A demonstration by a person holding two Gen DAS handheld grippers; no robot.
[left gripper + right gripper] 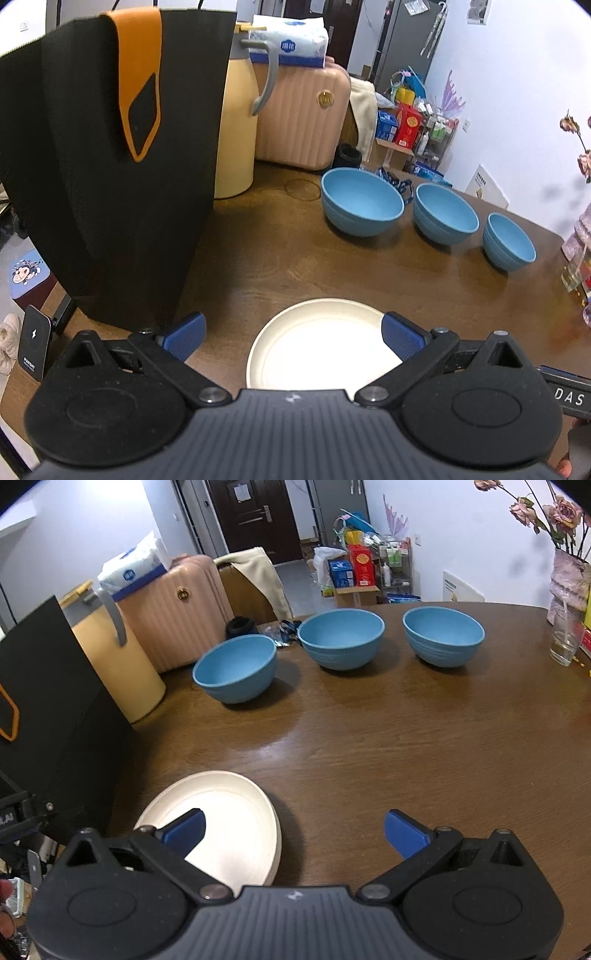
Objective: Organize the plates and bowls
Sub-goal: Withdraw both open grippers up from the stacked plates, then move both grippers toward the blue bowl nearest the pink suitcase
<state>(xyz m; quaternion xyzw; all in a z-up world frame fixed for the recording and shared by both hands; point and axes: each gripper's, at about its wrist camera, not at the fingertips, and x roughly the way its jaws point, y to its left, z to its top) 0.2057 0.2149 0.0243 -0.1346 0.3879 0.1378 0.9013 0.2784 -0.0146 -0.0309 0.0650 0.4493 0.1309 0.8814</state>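
Both jaws stood wide, holding nothing. Cream plates point(221, 823) lay stacked just ahead of the left gripper point(293, 338) — three blue bowls point(341, 638) beyond them, apart, probably awaiting nesting. Right gripper point(295, 834) hovered beside the plates.

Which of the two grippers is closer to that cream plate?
Left. The left gripper hangs open right over the cream plate, its fingers either side of it. The right gripper, also open, sits beside the plate, over bare wooden table.
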